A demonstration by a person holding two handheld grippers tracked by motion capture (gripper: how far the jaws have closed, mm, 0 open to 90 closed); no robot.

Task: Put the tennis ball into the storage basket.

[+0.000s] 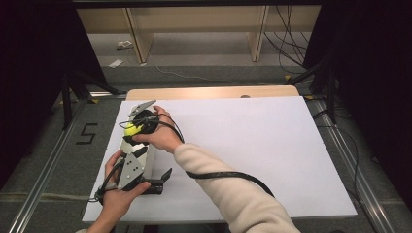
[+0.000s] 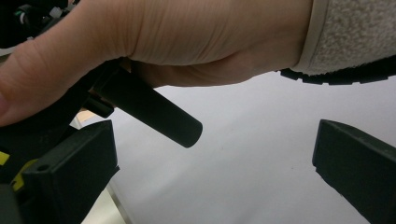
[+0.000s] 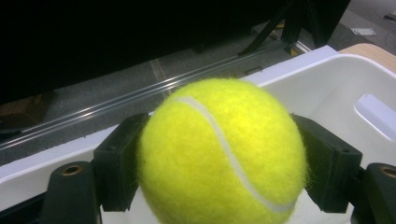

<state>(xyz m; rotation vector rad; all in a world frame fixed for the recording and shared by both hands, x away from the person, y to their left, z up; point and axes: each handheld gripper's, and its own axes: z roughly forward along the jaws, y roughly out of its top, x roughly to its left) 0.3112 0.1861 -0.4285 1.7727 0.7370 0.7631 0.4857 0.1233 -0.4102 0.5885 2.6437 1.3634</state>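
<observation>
Two black jaws pinched the tennis ball [image 3: 222,151] from either side in the right gripper view, pressed into its felt so it could not roll free. That right gripper [image 1: 137,127] sat at the left of the high view, its hand crossed over toward the table's left edge, probably because the white bin [image 3: 327,88] lay there. The ball hung just above the bin's rim and wall, low in the right gripper view, which suggested it was being lowered in or lifted out. Lower left in the high view, the left gripper [image 1: 154,177] rested on the white table sheet [image 1: 252,145] with its jaws spread wide and nothing between them, seemingly parked clear of the work.
</observation>
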